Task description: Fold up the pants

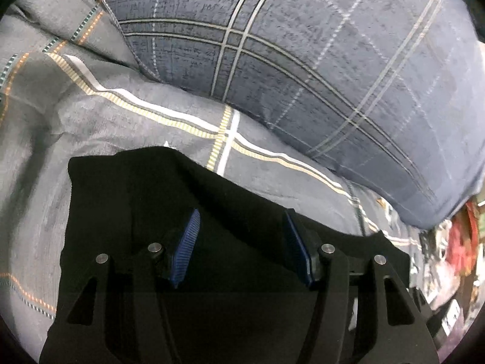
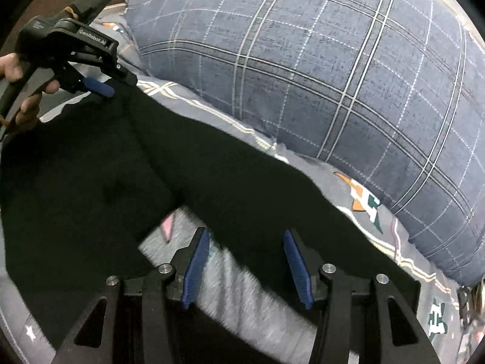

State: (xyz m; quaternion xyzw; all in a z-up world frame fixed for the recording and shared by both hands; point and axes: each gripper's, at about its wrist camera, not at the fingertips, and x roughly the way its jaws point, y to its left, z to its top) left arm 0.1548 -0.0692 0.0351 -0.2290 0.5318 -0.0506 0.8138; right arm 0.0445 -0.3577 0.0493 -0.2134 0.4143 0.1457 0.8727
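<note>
The black soft cloth pants [image 2: 91, 182] lie spread on a bed with a grey bedsheet with thin yellow and white lines [image 1: 127, 115]. A big blue checked pillow [image 2: 303, 75] sits just behind them.

The pants look light and floppy. They would bend and sag, not stay stiff, and they would not break. A good place to take hold looks like the far edge of the cloth, one spot near each end, so the fold comes out even.

The left gripper [image 1: 239, 248] has its blue pads apart over the black cloth, and nothing is pinched. The right gripper [image 2: 245, 268] also has its pads apart, with cloth and sheet below them, not squeezed. A hand [image 2: 27, 91] holds the left gripper.

Count: one pair of pants, one pillow, two grippers.
</note>
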